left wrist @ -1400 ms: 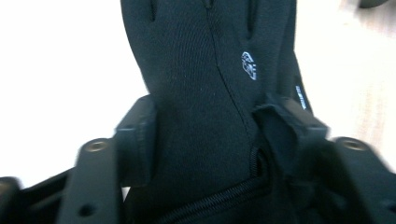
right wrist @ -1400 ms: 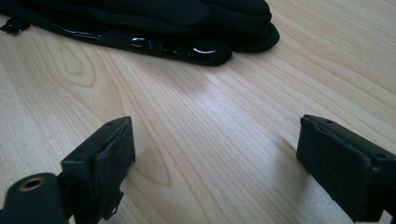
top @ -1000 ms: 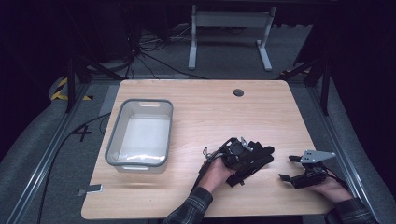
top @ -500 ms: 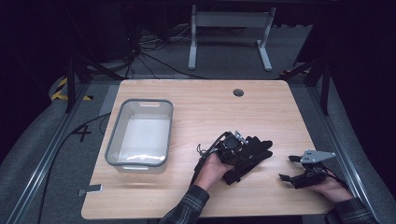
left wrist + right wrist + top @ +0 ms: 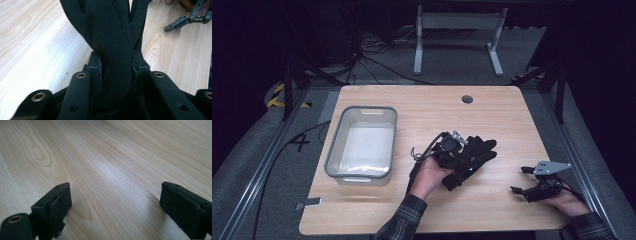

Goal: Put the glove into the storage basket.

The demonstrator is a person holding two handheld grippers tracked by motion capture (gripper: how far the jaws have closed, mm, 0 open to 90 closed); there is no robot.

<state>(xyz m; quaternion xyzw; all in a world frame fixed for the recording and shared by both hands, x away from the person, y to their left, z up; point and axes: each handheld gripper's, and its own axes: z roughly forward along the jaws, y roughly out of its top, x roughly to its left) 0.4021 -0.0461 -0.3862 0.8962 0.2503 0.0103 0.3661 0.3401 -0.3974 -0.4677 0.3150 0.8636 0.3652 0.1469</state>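
Since a second ago my left gripper (image 5: 462,156) has lifted the black fabric glove (image 5: 473,156) and carried it leftward, toward the clear grey-rimmed plastic bin (image 5: 362,142). Its jaws pinch the glove above the light wooden table (image 5: 422,107). My right gripper (image 5: 526,181) rests near the right edge, jaws spread, nothing between them.

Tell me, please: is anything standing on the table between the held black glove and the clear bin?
Nothing visible. The left gripper holds the black glove, and only bare wooden table lies between it and the clear bin to its left.
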